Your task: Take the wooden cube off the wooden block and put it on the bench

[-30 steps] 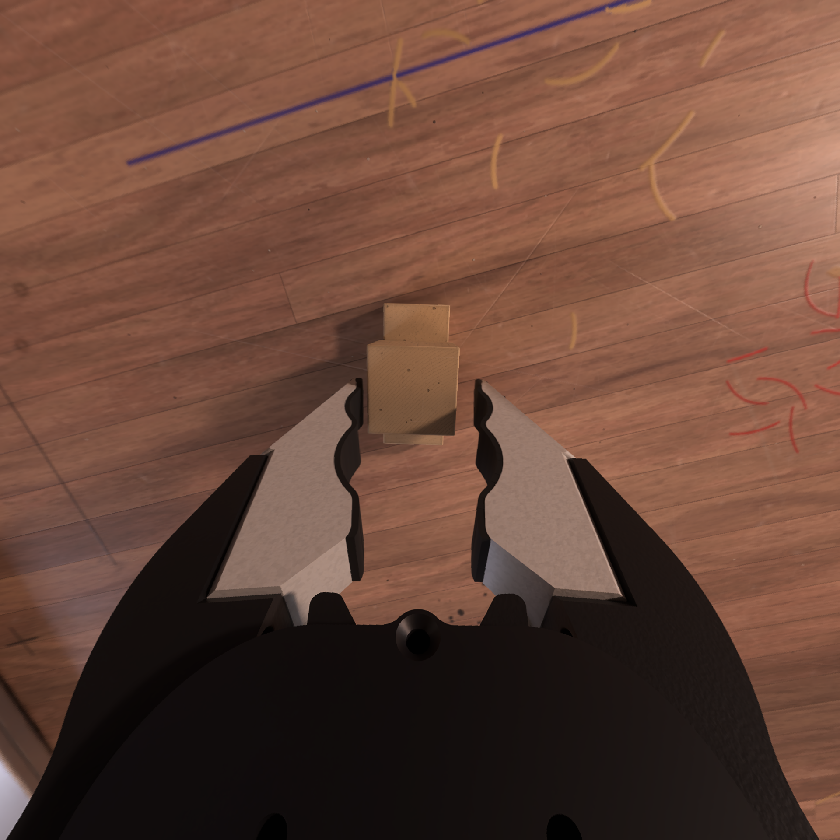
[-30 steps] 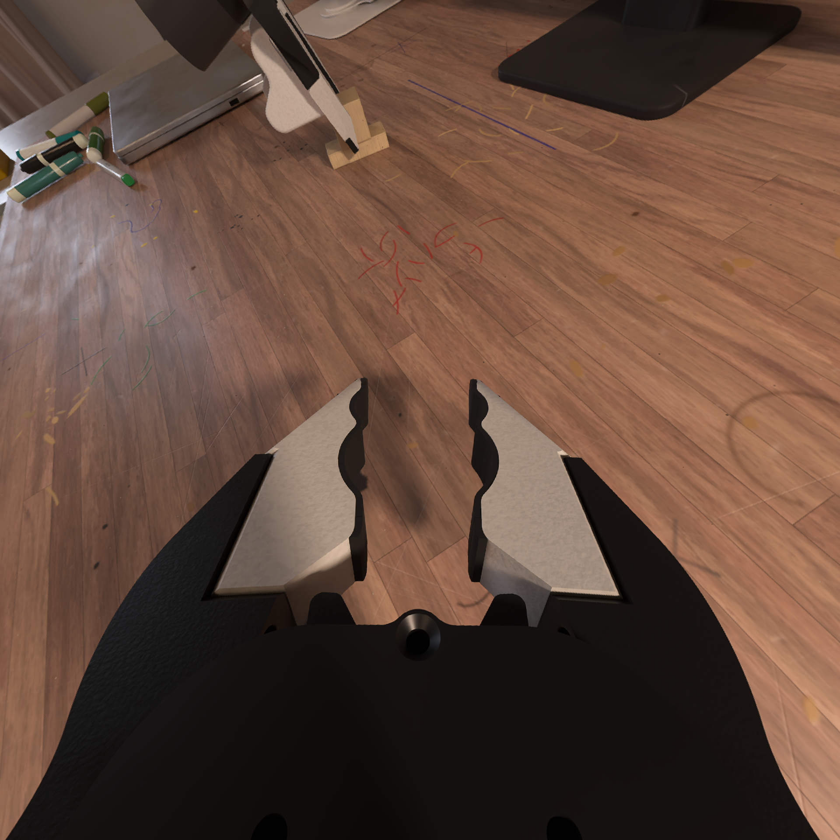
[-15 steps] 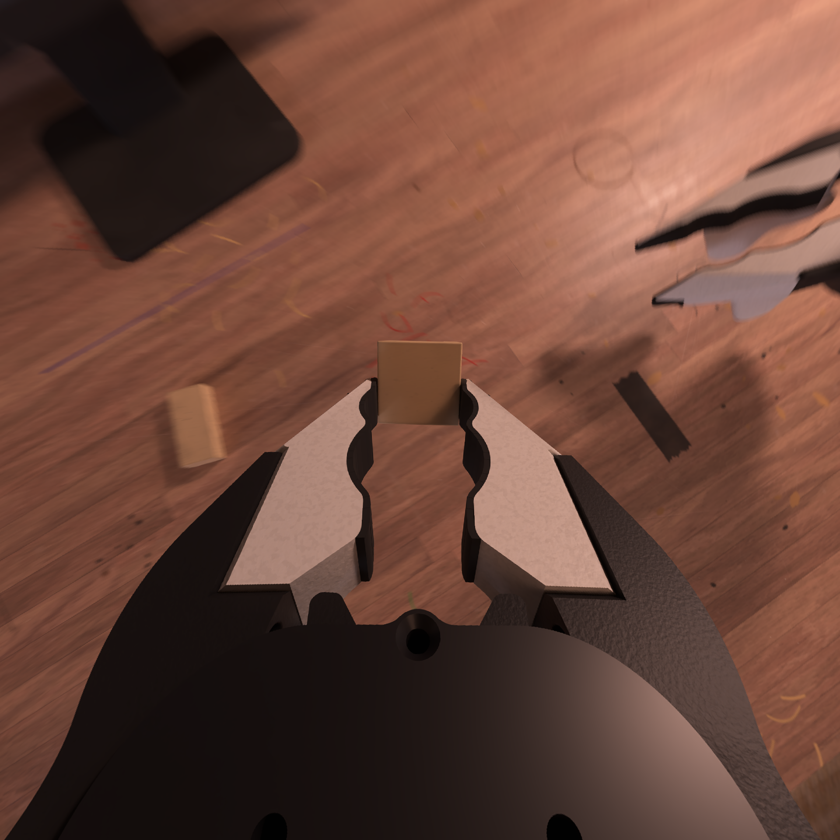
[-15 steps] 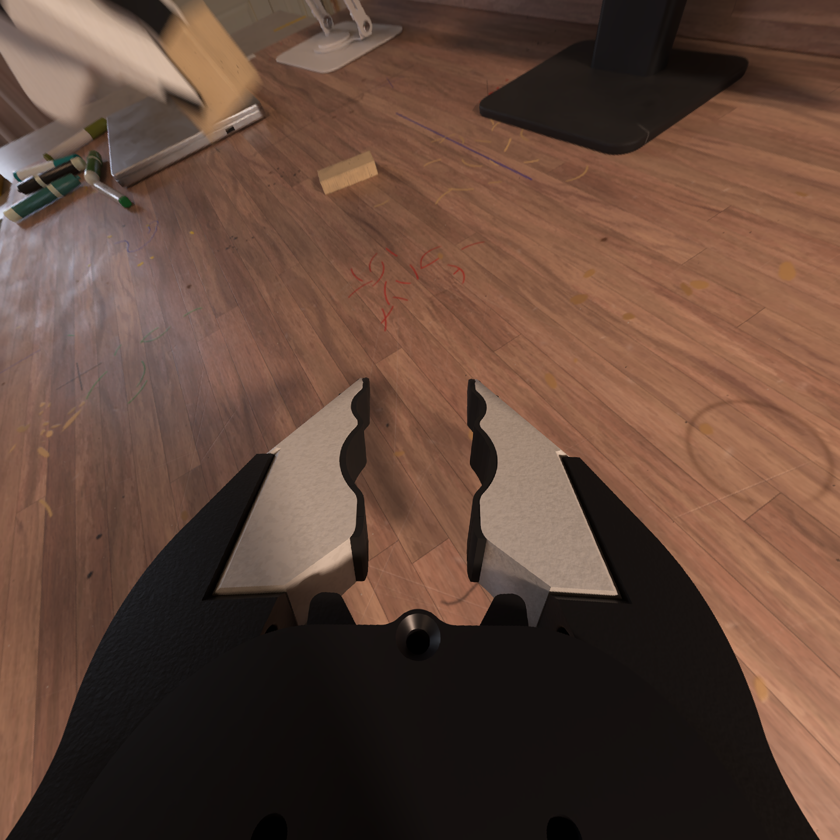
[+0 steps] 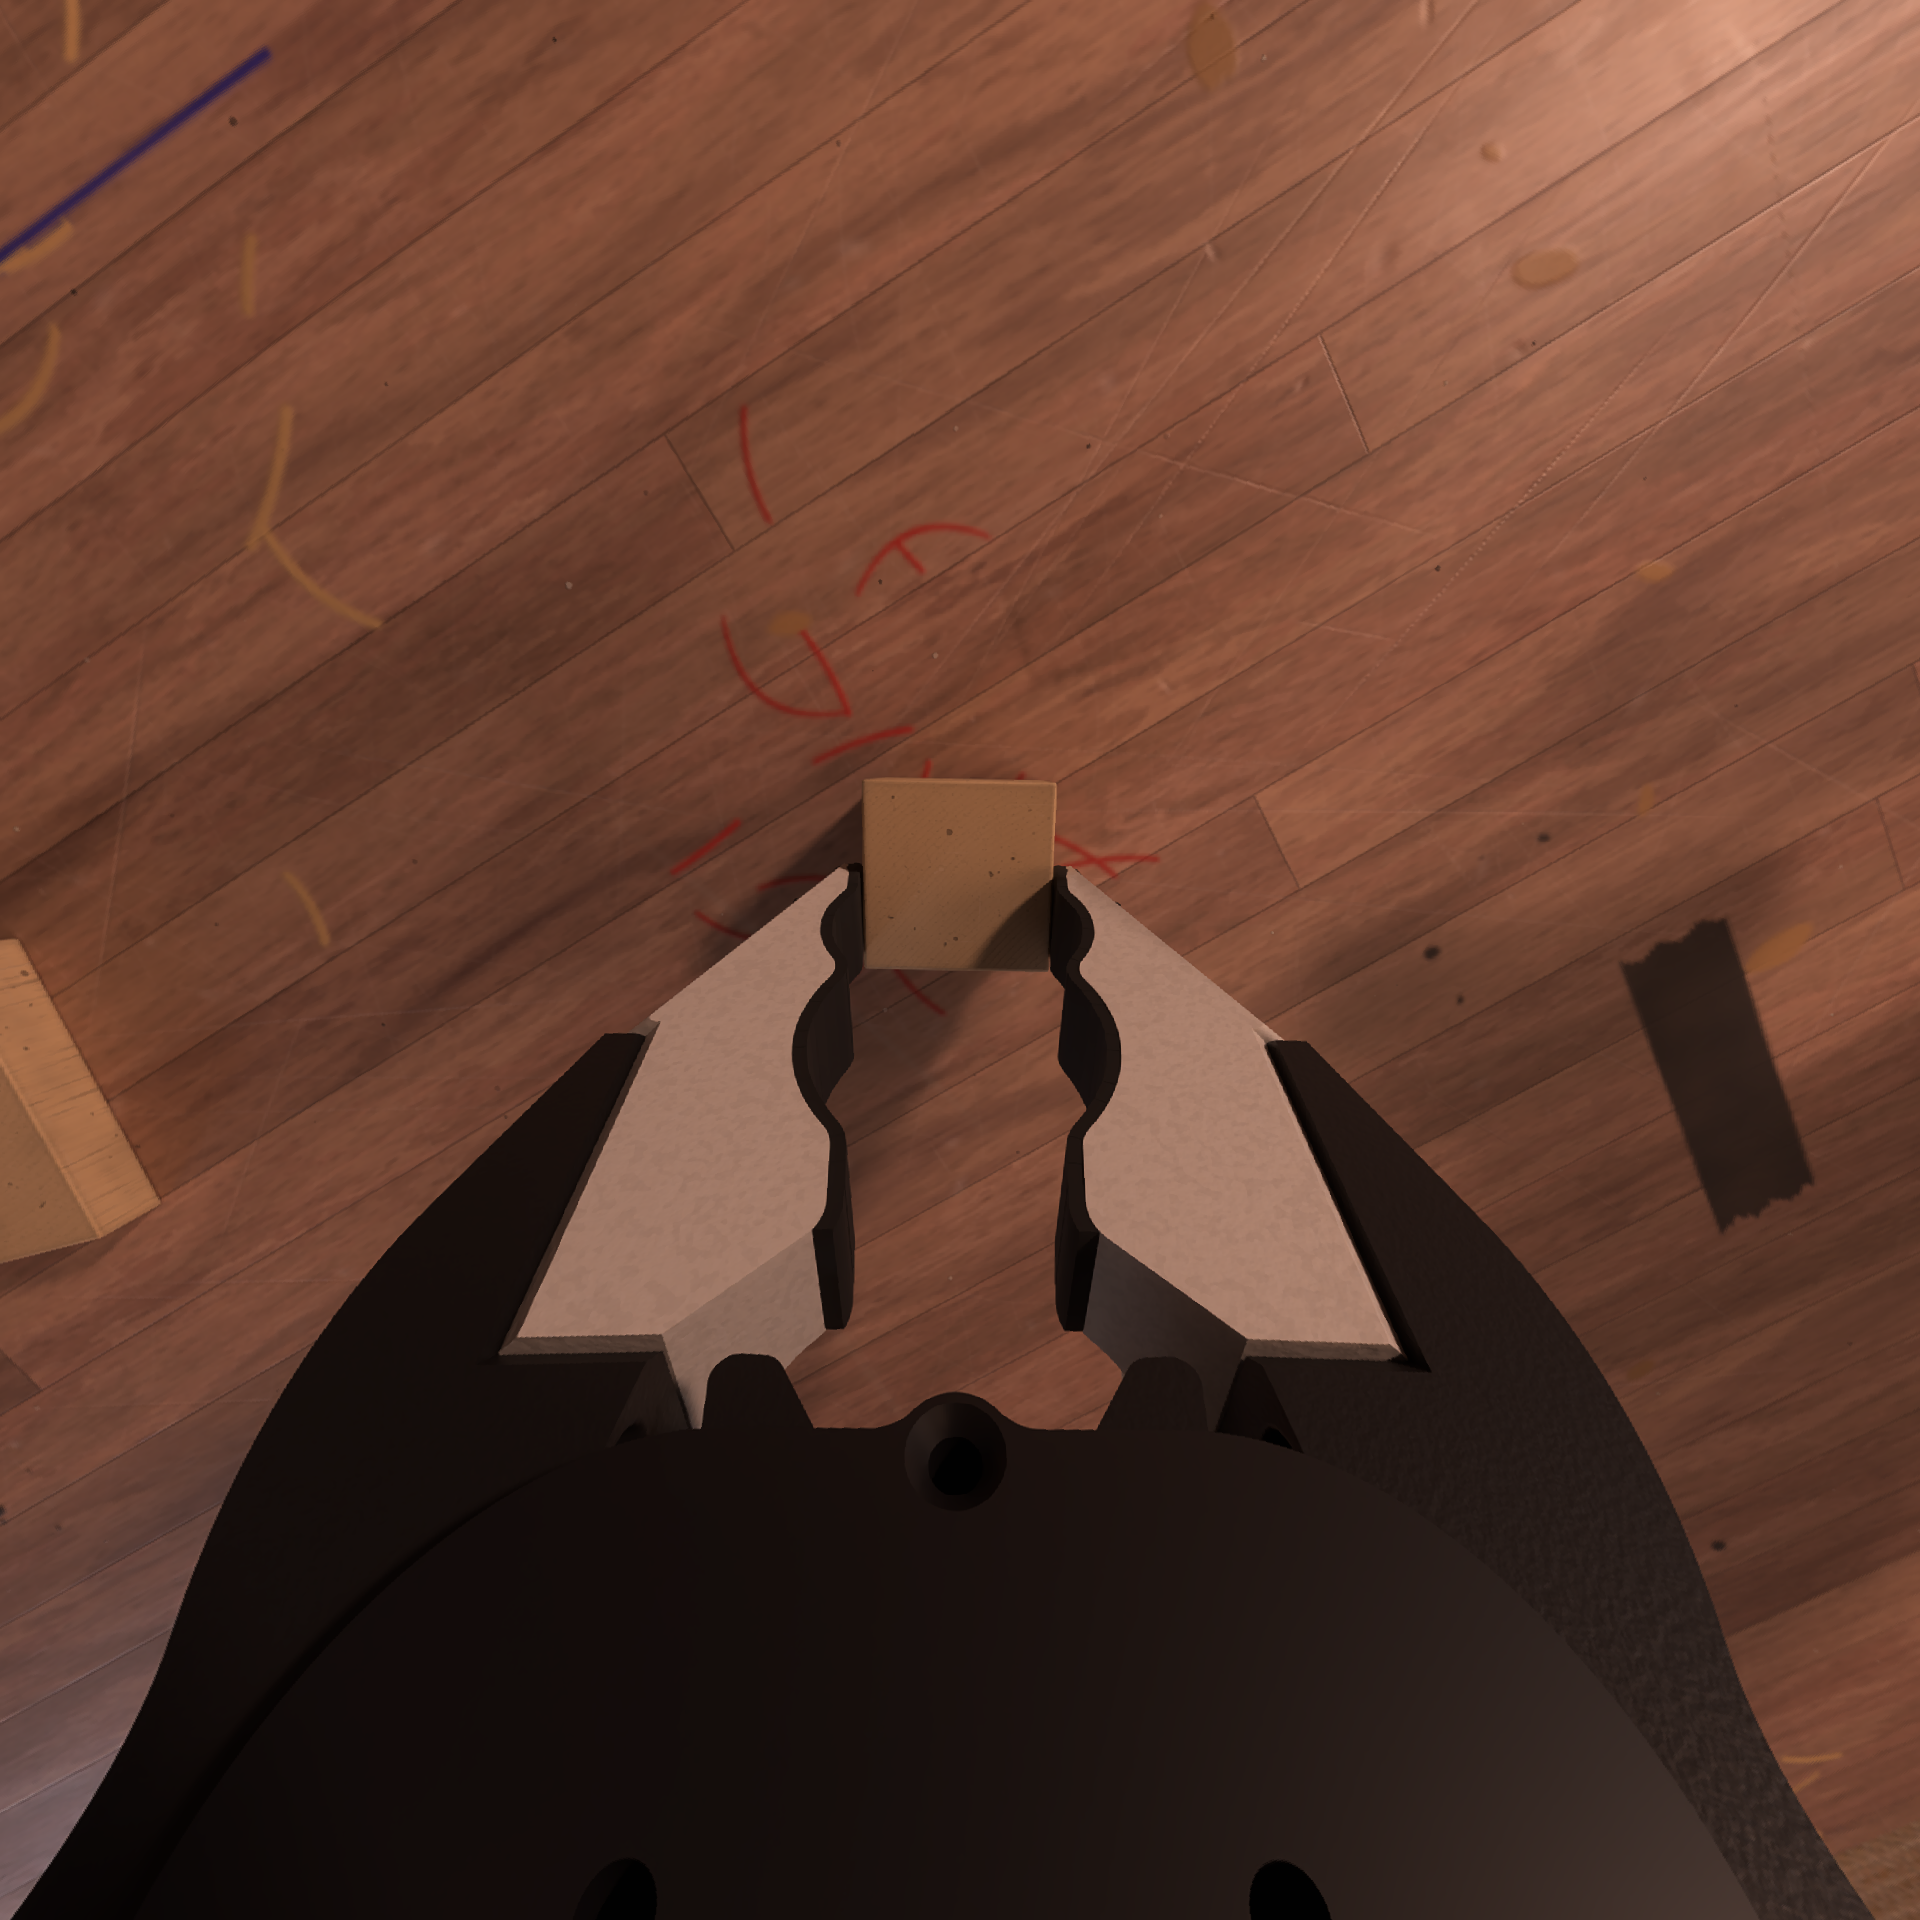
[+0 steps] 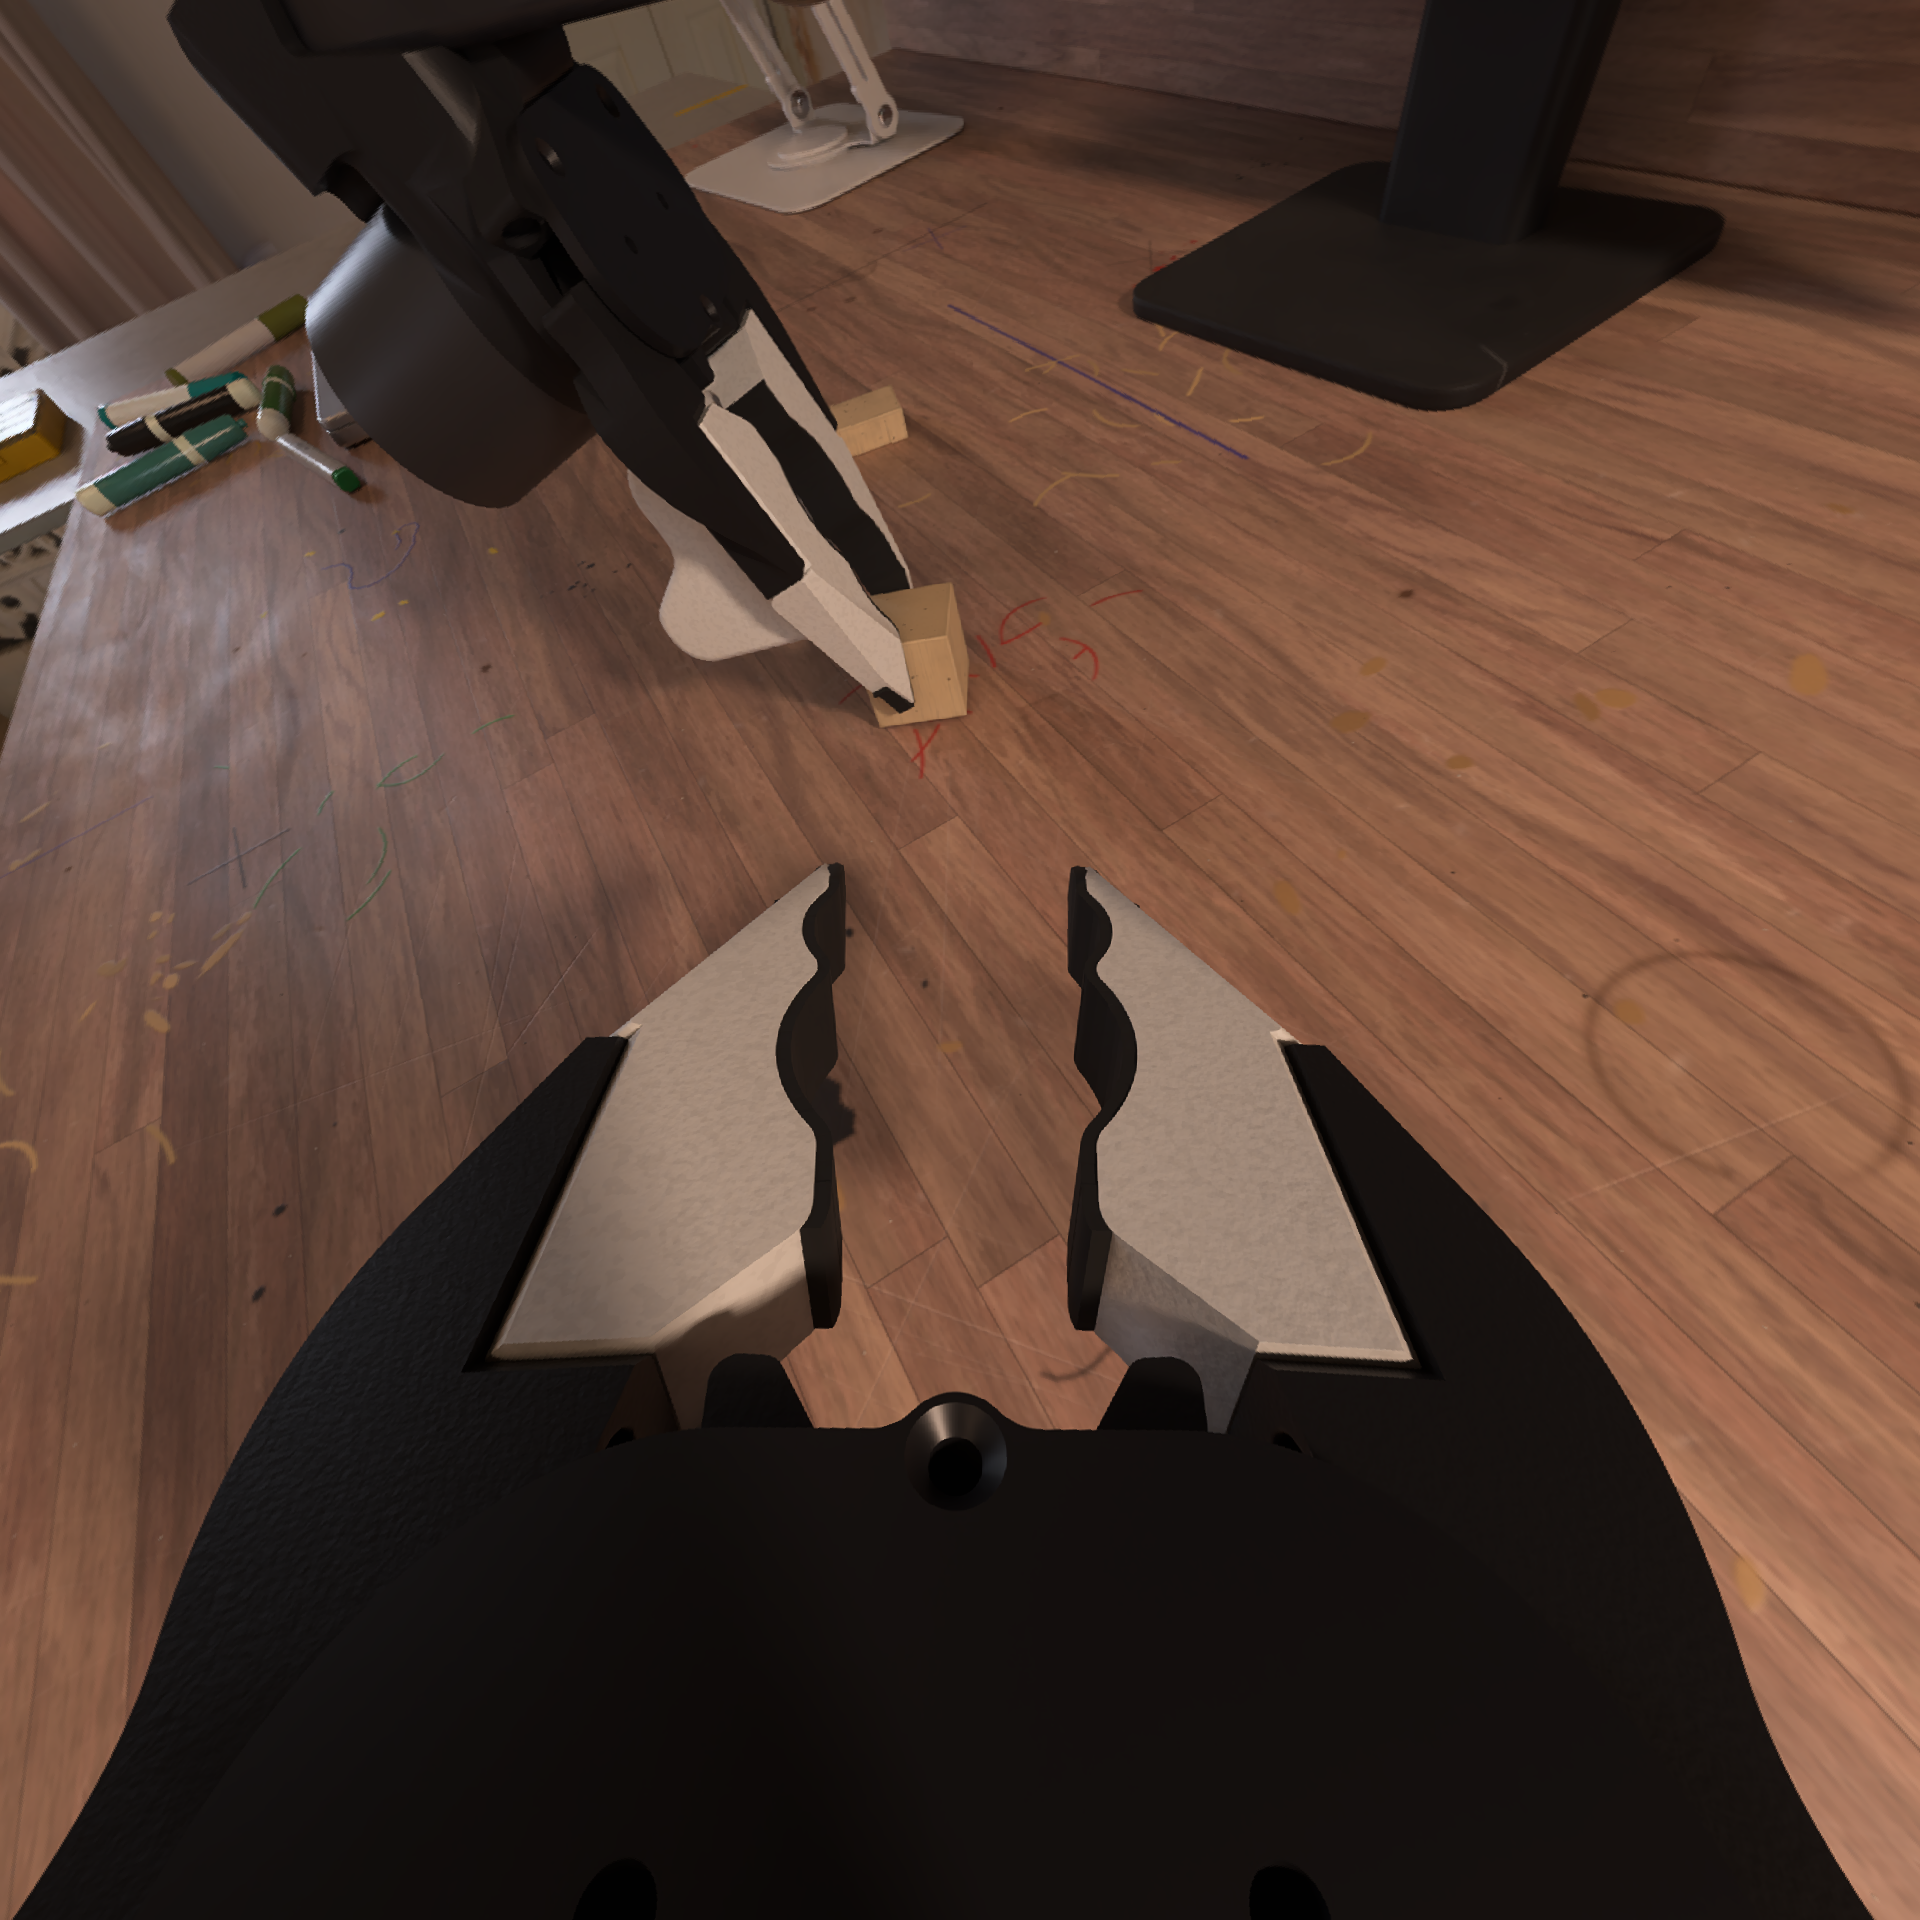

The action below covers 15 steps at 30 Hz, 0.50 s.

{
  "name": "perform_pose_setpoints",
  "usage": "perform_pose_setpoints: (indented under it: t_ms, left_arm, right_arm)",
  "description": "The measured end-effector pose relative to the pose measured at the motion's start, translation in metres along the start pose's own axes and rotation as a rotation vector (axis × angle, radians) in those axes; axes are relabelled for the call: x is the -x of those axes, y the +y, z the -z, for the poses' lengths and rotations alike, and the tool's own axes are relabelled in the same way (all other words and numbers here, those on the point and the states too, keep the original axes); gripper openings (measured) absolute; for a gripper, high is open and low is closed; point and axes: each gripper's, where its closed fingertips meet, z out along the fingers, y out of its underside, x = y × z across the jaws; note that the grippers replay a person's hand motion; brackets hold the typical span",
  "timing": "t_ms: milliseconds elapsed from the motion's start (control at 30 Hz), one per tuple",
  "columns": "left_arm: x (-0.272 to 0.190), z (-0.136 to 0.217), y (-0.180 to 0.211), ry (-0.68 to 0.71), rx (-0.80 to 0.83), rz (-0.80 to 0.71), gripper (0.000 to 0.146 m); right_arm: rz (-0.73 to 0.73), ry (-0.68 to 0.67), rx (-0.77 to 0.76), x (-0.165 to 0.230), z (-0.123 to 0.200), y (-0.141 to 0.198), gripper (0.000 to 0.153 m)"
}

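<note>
Leftmost, markers point(image 6: 177, 447) lie at the bench point(image 6: 1351, 935) edge. Next, wooden block point(image 6: 871, 419), flat on the bench, apart from the cube. Centre: left gripper point(image 5: 958, 883), tips clamped on wooden cube point(image 5: 956, 878), which sits on the bench over red scribbles point(image 5: 800, 665). Right gripper point(image 6: 954, 883): fingers apart, holding nothing. Far right: black stand base point(image 6: 1434, 301).

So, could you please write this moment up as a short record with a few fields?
cube: pale wooden cube, bottom on the brown plank bench, over red scribbles
left gripper: left gripper shut on the cube's sides
right gripper: right gripper open, empty, apart from the cube
block: pale wooden block lies bare behind the cube
other: marker pens far left; black stand base far right
</note>
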Motion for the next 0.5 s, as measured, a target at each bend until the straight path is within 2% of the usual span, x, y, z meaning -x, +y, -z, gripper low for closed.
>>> perform_pose_setpoints:
  t_ms: [167,233,267,400,500]
  left_arm:
    - [-0.002,0.001,0.001,-0.004,-0.02,-0.005,0.037]
    - [-0.007,0.016,0.002,-0.007,-0.059,0.001,0.076]
    - [-0.011,0.028,0.004,-0.008,-0.099,-0.002,0.084]
    - [-0.029,0.091,0.032,-0.03,-0.342,0.01,0.097]
    - [-0.03,0.127,0.074,-0.099,-0.528,0.088,0.097]
  right_arm:
    - [0.016,0.0,0.021,0.003,-0.003,0.004,0.043]
    - [0.01,0.003,0.021,0.002,-0.003,0.004,0.043]
    - [0.003,0.0,0.021,0.002,-0.002,0.004,0.043]
    - [-0.015,-0.002,0.018,-0.002,0.0,0.006,0.043]
    - [-0.034,-0.008,0.023,-0.005,-0.002,0.008,0.043]
